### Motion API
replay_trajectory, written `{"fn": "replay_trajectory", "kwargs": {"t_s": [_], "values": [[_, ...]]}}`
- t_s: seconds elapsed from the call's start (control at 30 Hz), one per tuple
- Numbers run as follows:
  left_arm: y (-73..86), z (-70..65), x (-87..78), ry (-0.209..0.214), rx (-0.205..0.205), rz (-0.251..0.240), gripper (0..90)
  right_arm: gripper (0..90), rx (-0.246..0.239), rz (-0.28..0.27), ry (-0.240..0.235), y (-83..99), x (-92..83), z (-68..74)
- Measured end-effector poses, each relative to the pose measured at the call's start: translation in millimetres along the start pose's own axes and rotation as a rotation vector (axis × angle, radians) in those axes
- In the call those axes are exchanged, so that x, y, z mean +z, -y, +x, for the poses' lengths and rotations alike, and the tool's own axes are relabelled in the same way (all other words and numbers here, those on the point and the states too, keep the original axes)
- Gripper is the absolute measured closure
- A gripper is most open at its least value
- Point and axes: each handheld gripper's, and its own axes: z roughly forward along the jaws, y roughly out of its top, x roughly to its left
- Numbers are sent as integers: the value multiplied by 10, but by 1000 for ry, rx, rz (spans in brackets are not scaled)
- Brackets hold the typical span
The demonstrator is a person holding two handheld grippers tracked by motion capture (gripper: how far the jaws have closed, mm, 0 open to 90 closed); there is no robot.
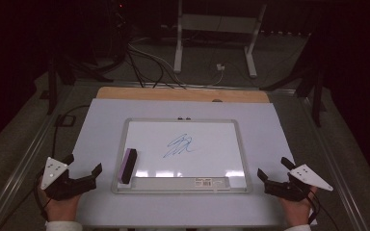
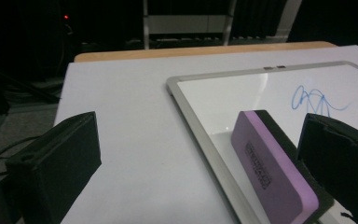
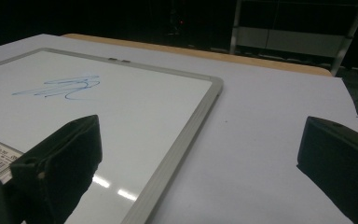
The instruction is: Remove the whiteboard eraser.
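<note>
- While both claws rest low at the near edge of the pale surface (image 1: pixel 101 125), a whiteboard (image 1: pixel 139 126) with a silver frame lies flat between them; every place below is given from that whiteboard.
- Left claw (image 1: pixel 82 175): it sits just off the whiteboard's near left corner, held in a hand (image 1: pixel 60 204) that comes in from the bottom, with a grey three-cornered plate on top. Its jaws stand wide apart and hold nothing.
- In the left gripper view those two black jaws rise at either side, with the whiteboard's left frame and the eraser running between them farther off.
- Eraser (image 1: pixel 127 165): a block with a purple body and a black felt side, it lies on the whiteboard's left part, close along the left frame and near the bottom corner, long side parallel to that frame. No claw touches it.
- Blue scribble (image 1: pixel 179 144): it sits around the whiteboard's middle, well apart from the eraser.
- Label (image 1: pixel 206 182): a small printed sticker on the whiteboard's near strip, right of centre.
- Right claw (image 1: pixel 268 177): it sits just off the whiteboard's near right corner, in the other hand (image 1: pixel 296 209). Its jaws too are spread wide, empty, and the right gripper view shows the whiteboard's right frame passing between them.
</note>
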Motion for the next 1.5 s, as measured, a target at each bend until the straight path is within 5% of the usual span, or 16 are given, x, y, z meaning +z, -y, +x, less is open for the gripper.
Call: {"fn": "replay_trajectory", "kwargs": {"t_s": [1.13, 1.5], "values": [[-81, -174, 315, 91, 26, 82, 15, 2, 0, 10, -9, 0, 9, 9], [-133, -221, 406, 121, 49, 169, 9, 2, 1, 10, -10, -2, 3, 6]]}}
